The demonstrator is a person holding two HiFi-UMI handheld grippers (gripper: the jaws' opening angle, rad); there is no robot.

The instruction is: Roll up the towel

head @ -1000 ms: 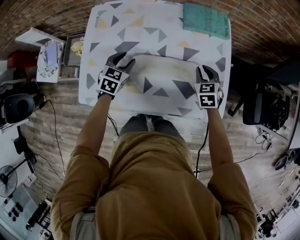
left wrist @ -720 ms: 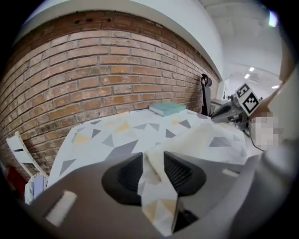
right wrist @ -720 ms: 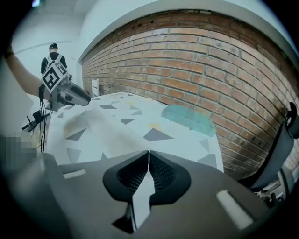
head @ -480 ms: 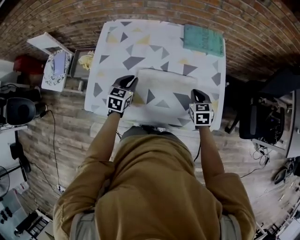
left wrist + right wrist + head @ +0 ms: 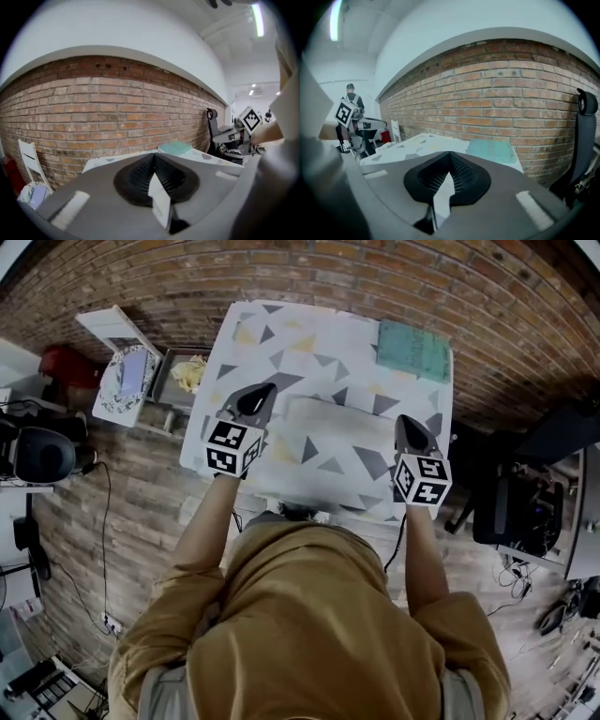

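The towel (image 5: pixel 330 439), pale with grey triangles, lies on the table (image 5: pixel 281 334) between my two grippers. My left gripper (image 5: pixel 251 401) hangs above the towel's left side. In the left gripper view its jaws (image 5: pixel 153 161) are closing tight, and the pads press on a white strip of the towel (image 5: pixel 160 199). Over the towel's right side, my right gripper (image 5: pixel 410 427) is raised too. The right gripper view shows it (image 5: pixel 449 161) shut on a white corner of the towel (image 5: pixel 443 196). Where the cloth hangs below the jaws is hidden.
A teal mat (image 5: pixel 415 351) lies at the table's far right corner, close to the brick wall. Left of the table stand a white rack (image 5: pixel 120 371) and a tray (image 5: pixel 186 376) with a yellow cloth. A black office chair (image 5: pixel 511 502) stands to the right.
Both grippers have risen off the table and now point more level, each with towel fabric pinched. The towel's near edge has come up with them.
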